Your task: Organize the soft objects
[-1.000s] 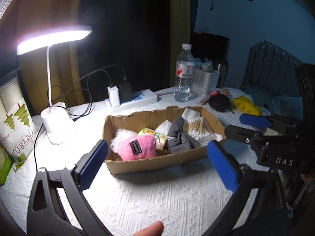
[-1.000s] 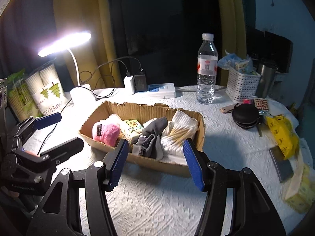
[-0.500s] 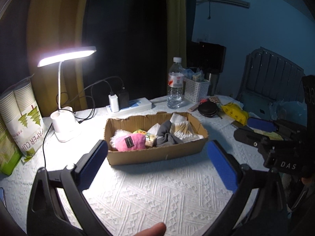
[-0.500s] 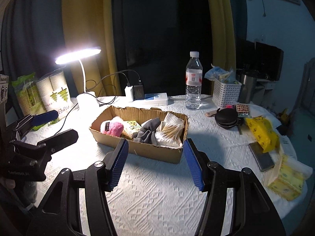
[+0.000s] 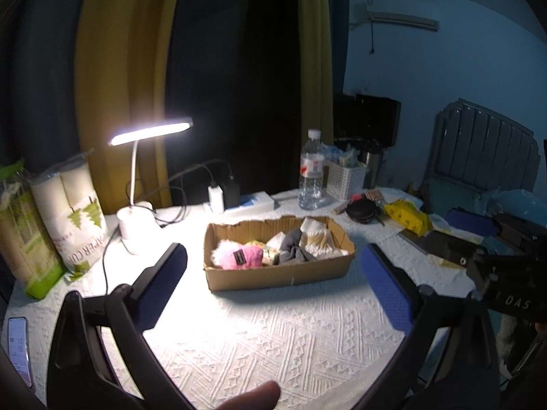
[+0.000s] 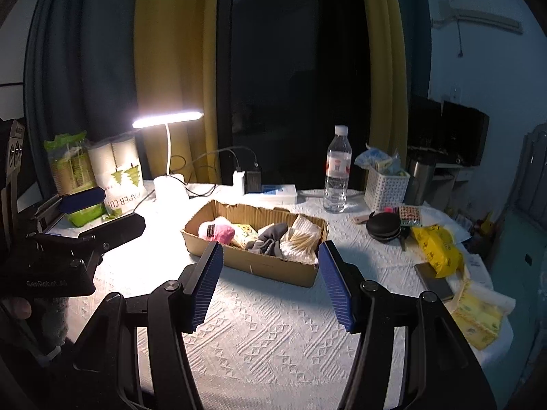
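Observation:
A shallow cardboard box sits mid-table. It holds a pink plush toy, a grey sock, a yellow-green packet and cotton swabs. My left gripper is open and empty, well back from the box. My right gripper is open and empty, also short of the box. Each gripper shows in the other's view, the right and the left.
A lit desk lamp, paper cup packs, a power strip, a water bottle, a white basket, a black case, yellow packets and tissue packs ring the box. A phone lies at the left edge.
Both grippers have pulled back and up from the box, which now looks smaller and farther. Both stay open and empty. The box contents have not moved.

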The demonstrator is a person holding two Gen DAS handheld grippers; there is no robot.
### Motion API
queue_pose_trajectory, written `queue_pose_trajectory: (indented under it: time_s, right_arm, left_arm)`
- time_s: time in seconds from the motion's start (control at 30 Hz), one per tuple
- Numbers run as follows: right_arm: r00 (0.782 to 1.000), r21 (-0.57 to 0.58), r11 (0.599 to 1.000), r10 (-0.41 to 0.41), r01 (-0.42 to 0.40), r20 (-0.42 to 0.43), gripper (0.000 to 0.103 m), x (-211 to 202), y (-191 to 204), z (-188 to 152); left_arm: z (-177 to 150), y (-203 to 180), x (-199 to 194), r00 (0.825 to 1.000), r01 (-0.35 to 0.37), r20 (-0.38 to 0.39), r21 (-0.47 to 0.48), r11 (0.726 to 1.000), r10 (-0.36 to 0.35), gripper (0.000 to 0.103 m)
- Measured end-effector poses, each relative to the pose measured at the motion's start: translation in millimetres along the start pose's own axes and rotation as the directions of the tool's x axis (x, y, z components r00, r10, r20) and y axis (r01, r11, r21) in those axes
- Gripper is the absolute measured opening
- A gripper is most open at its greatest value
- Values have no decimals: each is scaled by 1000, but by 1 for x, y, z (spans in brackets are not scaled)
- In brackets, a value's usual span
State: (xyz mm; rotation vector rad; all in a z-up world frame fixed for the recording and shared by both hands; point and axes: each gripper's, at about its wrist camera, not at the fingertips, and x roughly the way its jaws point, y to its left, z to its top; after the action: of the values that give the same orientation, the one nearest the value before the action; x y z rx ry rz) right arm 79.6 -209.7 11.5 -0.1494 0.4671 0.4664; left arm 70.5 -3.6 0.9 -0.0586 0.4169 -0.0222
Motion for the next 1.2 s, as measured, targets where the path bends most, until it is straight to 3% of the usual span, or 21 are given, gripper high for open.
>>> queue_pose_trajectory:
  time_s: [0.1, 0.43, 1.2]
  right_arm:
    - [1000, -13, 1000, -3, 4, 20, 73, -12, 3, 5]
    - [996, -4, 1000, -18, 18, 82, 73, -38, 4, 14]
    - [995, -6, 1000, -23, 23, 98, 73, -46, 4, 17]
  left_arm:
    - [6, -1, -12, 1000, -11, 24, 2, 1000, 11, 102]
    - [18, -4, -37, 997, -20, 78, 14, 1000, 19, 102]
    - [24, -10, -49, 994, -22, 110, 27, 999, 19, 102]
